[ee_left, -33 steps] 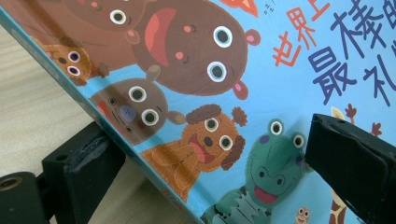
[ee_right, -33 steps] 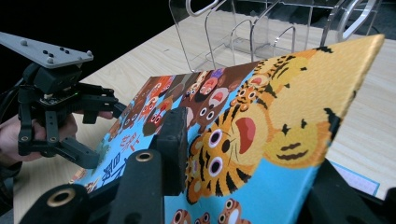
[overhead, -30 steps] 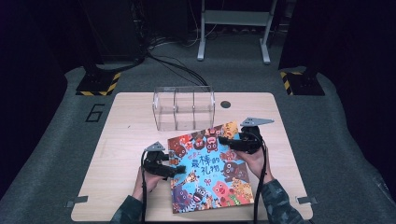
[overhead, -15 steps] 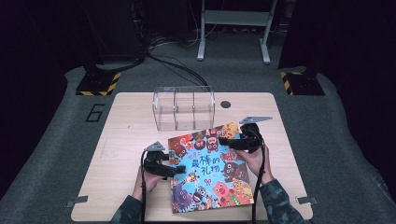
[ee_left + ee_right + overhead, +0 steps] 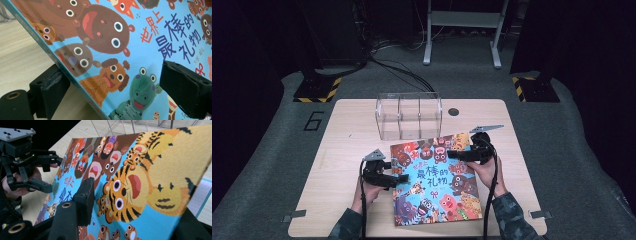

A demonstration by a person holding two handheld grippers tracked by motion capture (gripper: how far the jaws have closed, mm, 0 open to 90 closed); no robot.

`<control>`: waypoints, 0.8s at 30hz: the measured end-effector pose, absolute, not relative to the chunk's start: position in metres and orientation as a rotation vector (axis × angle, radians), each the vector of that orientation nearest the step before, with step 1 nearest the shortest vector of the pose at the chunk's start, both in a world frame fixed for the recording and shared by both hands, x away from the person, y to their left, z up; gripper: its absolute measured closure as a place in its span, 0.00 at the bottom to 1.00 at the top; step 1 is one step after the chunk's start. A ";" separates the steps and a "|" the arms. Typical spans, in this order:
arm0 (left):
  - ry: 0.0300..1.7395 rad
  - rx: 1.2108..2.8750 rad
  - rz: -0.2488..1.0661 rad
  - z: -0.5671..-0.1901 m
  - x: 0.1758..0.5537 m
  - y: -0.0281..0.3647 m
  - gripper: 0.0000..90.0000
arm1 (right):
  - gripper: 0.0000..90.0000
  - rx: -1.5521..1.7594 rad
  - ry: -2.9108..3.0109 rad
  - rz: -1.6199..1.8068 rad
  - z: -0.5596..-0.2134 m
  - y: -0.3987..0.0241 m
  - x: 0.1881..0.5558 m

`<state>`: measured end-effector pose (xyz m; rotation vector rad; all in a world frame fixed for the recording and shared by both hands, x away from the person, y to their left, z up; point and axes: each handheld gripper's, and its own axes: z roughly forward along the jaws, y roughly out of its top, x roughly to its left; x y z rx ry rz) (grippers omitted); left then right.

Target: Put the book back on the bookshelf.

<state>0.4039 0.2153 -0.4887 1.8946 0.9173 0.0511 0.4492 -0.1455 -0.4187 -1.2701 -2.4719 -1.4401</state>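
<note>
I have a gripper in each hand at the wooden table [image 5: 337, 150], and between them lies the picture book [image 5: 434, 182], its cover crowded with cartoon animals on blue. It sits on the near half of the table, turned a little askew, just in front of the clear plastic organizer [image 5: 408, 116] with its 3 compartments.

My left gripper [image 5: 398, 178] reaches in from the book's left edge. In the left gripper view [image 5: 117, 82] the 2 jaws straddle that edge: 1 jaw sits under the cover against the table side, the other hangs above the blue cover near the green frog, with a clear gap to the paper. The jaws stand wide and have just been easing inward a little, with the book's edge between them but not pinched.

My right gripper [image 5: 453, 154] comes in at the book's far right corner. In the right gripper view [image 5: 135, 220] the cover, with its big tiger, rises tilted between my jaws; the left jaw stands just off the printed face. These jaws have just been opening, and I think the pads no longer press on the cover, though the lower jaw is mostly hidden behind it. That view also catches my left hand [image 5: 17, 182] across the book.
</note>
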 end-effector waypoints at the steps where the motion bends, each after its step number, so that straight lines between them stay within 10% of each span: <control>1: 0.915 1.896 0.056 -0.489 0.404 0.215 0.11 | 0.55 -1.262 -2.477 -1.445 -0.419 -0.145 0.450; 24: 0.887 1.898 0.107 -0.463 0.404 0.230 0.11 | 0.53 -1.151 -2.551 -1.479 -0.406 -0.136 0.446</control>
